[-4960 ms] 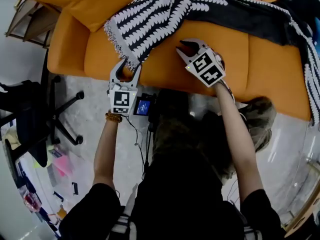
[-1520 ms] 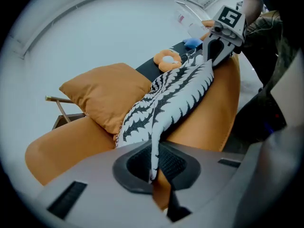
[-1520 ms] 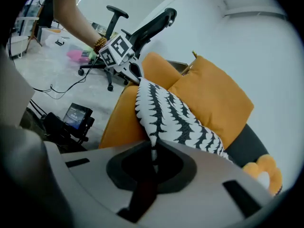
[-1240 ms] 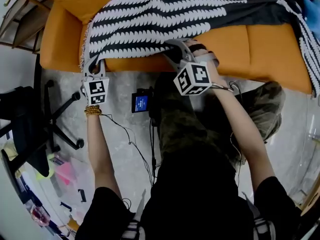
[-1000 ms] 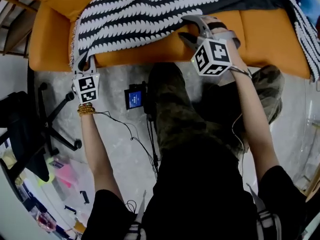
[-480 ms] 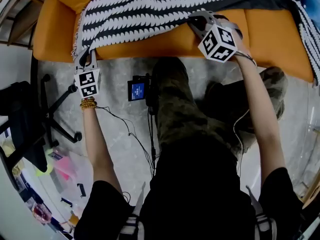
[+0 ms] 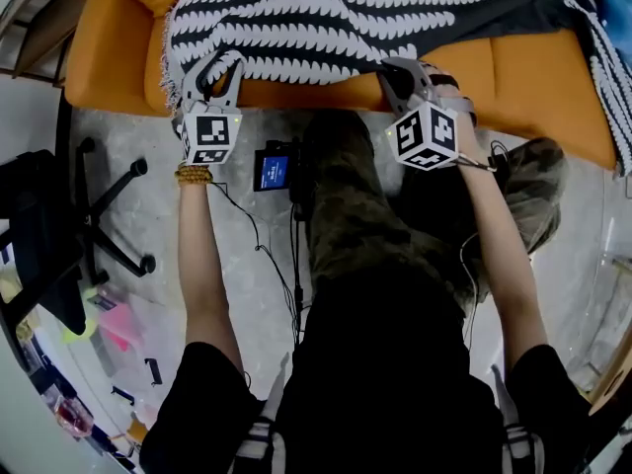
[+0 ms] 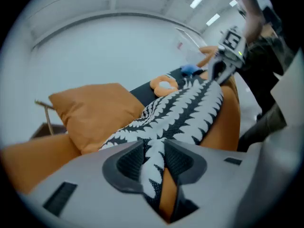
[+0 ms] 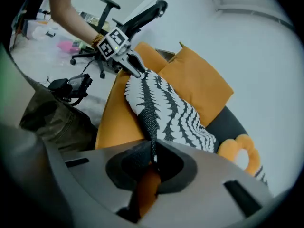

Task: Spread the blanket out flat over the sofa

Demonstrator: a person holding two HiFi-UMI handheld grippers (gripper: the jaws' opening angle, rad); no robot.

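The orange sofa (image 7: 523, 77) carries a black-and-white blanket (image 7: 326, 18) across its seat, an orange cushion (image 8: 95, 108) near one end, and a ring-shaped pillow (image 8: 164, 84).

A black office chair (image 7: 44, 255) stood on the grey floor (image 7: 158, 166) to your left, and a pink item (image 7: 120, 326) lay near its base. Just in front of you sat a small device with a lit blue screen (image 7: 274, 170), with thin black cables (image 7: 259, 255) running across the floor beside it. A wooden frame (image 7: 38, 30) showed at the far left. An orange ring-shaped cushion (image 9: 243, 152) lay further along.
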